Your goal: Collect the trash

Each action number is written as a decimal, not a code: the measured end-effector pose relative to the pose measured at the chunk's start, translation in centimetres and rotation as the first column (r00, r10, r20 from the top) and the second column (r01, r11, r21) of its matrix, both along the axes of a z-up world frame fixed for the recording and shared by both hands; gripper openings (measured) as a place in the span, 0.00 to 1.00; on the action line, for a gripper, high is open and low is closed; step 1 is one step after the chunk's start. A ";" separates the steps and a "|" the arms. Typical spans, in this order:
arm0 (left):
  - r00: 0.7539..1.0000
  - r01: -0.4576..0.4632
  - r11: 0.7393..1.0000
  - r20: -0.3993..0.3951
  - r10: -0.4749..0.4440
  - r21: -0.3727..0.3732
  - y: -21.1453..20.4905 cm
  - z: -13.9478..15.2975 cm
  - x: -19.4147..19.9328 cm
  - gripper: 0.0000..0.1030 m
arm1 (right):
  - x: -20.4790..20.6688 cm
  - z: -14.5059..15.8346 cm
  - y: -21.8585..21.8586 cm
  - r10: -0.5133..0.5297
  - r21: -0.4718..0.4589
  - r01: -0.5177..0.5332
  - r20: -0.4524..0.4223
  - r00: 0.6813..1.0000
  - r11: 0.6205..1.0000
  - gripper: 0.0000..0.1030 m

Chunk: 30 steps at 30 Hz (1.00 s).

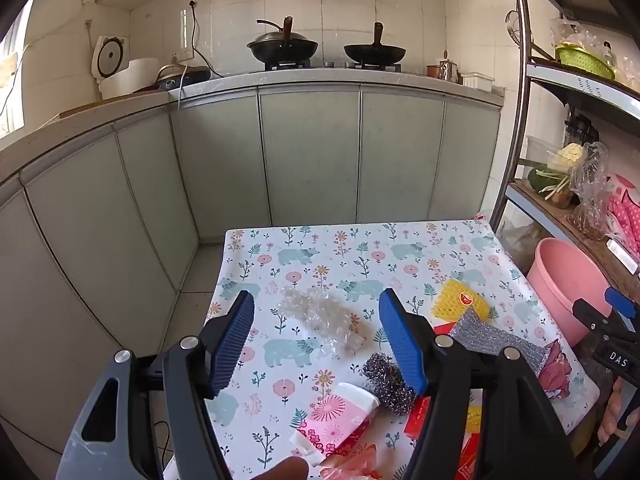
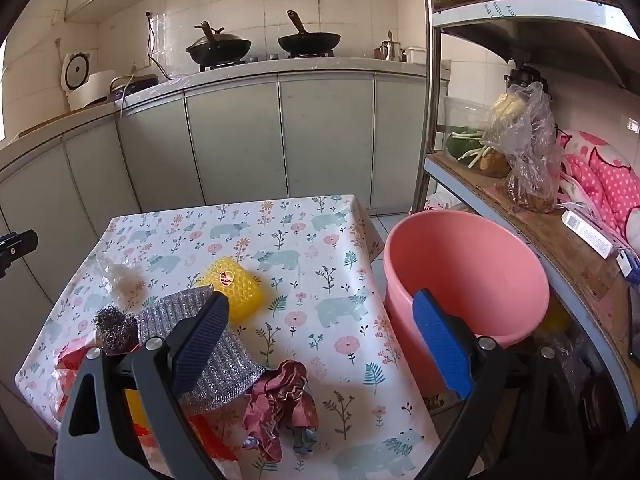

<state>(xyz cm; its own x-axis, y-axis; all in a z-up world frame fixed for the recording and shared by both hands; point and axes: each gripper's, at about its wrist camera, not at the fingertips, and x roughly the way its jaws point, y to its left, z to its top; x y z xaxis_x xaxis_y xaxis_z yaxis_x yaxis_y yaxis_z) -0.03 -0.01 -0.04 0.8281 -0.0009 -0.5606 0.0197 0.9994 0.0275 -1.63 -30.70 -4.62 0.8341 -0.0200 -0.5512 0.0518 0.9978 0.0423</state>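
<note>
Trash, tabletop lot: clear crinkled wrap point(image 1: 320, 316), steel wool ball point(image 1: 387, 380), silver scouring cloth point(image 2: 208, 344), yellow mesh pad point(image 2: 234, 290), crumpled maroon wrapper point(image 2: 284, 404). Pink basin point(image 2: 464, 276) stands just beside the table point(image 2: 320, 240) edge (right side). My left gripper point(image 1: 316, 344) hangs spread over the wrap; my right gripper point(image 2: 320, 344) gapes above the wrapper, empty.

I see a small table point(image 2: 280, 220) under a bear-and-flower cloth. Around the silver scouring cloth point(image 2: 216, 364) on it: yellow mesh pad point(image 2: 236, 284) behind, steel wool ball point(image 2: 114, 326) left, crumpled pink wrapper point(image 2: 284, 400) right.
</note>
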 end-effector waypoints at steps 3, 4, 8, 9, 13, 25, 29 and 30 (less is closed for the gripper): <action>1.000 0.001 1.000 -0.001 -0.001 -0.004 0.1 0.0 -0.1 0.62 | 0.1 0.0 -0.2 0.000 0.003 0.000 0.008 1.000 1.000 0.91; 1.000 -0.001 1.000 -0.005 0.001 0.003 0.3 -0.6 0.4 0.62 | 0.2 0.1 -0.2 0.000 0.003 -0.001 0.009 1.000 1.000 0.91; 1.000 0.004 1.000 -0.010 -0.004 0.005 0.3 -1.2 0.7 0.62 | 0.2 0.1 -0.3 0.002 0.002 -0.002 0.019 1.000 1.000 0.91; 1.000 0.005 1.000 -0.008 -0.005 0.007 0.3 -1.3 0.7 0.62 | 0.8 0.0 -0.4 -0.003 0.012 0.002 0.015 1.000 1.000 0.91; 1.000 0.003 1.000 -0.003 -0.003 0.018 -0.2 -0.4 0.3 0.62 | 0.5 -0.2 -0.4 -0.005 0.015 0.005 0.021 1.000 1.000 0.91; 1.000 -0.004 1.000 0.008 0.004 0.015 -0.2 0.4 -0.4 0.62 | -0.3 0.4 -0.5 -0.002 0.029 0.001 0.034 0.999 1.000 0.91; 1.000 -0.005 1.000 0.008 0.005 0.013 -0.2 0.5 -0.6 0.62 | -0.3 0.4 -0.4 0.000 0.027 -0.001 0.036 0.999 1.000 0.91; 1.000 -0.005 1.000 0.008 0.005 0.013 -0.2 0.5 -0.6 0.62 | -0.3 0.4 -0.4 0.000 0.027 -0.001 0.036 0.999 1.000 0.91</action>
